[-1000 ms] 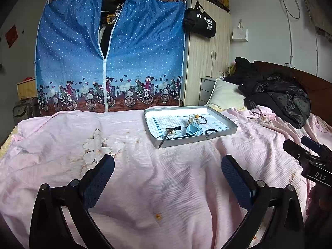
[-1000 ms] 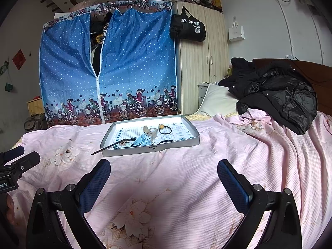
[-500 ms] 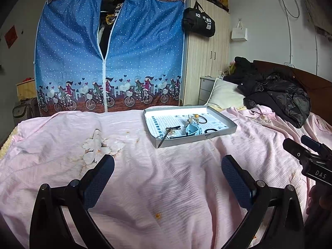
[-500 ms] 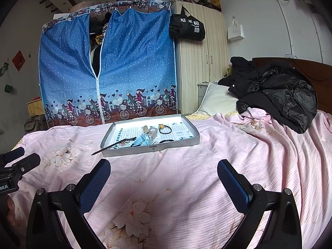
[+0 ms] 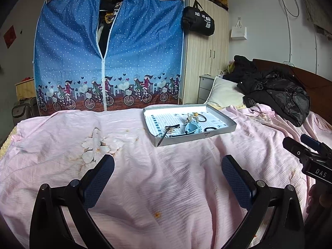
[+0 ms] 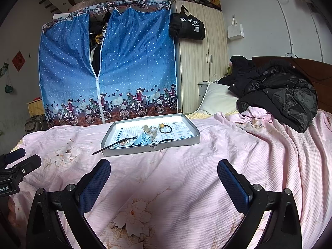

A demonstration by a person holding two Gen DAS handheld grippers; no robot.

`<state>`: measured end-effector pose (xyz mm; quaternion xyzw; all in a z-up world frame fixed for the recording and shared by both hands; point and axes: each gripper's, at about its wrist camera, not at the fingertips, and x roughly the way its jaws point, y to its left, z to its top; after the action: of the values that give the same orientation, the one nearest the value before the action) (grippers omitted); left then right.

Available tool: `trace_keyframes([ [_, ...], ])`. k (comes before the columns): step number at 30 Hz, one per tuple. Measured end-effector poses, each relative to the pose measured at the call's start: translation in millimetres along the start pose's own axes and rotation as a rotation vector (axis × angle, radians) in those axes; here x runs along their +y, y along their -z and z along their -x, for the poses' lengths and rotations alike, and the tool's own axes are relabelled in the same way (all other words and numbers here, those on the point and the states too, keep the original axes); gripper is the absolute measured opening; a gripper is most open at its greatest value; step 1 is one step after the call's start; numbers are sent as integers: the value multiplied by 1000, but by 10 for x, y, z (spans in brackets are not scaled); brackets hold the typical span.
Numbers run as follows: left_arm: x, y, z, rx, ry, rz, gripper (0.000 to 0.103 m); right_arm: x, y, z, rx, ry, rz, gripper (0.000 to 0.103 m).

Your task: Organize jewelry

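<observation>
Left wrist view: left gripper and right gripper are being held apart, empty, short of the tray. Jewelry is lying jumbled inside it; whether sorting is starting or ending cannot be told.

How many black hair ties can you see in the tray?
2. One hair tie with a yellow bead lies toward the tray's far side; a plain hair tie lies by the near wall. Others may hide behind the blue box.

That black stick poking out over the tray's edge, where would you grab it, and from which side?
Grip the stick at its free tip, which juts past the tray wall near its front left corner and hangs over the sheet. Probably come from the near left with the left gripper, jaws straddling the thin shaft crosswise. Its far end lies among the other jewelry.
</observation>
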<state>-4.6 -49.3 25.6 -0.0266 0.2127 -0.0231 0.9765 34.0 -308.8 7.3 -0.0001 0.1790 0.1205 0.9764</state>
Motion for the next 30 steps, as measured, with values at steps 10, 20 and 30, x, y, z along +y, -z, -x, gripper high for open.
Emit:
trace_keyframes([
  [10, 51, -15, 3, 15, 31, 31, 101, -4, 7, 2, 1, 0, -4, 103],
  [20, 71, -68, 46, 7, 37, 35, 101, -17, 14, 1, 2, 0, -5, 103],
  [30, 80, -64, 21, 35, 22, 46, 101, 12, 49, 16, 3, -2, -5, 103],
])
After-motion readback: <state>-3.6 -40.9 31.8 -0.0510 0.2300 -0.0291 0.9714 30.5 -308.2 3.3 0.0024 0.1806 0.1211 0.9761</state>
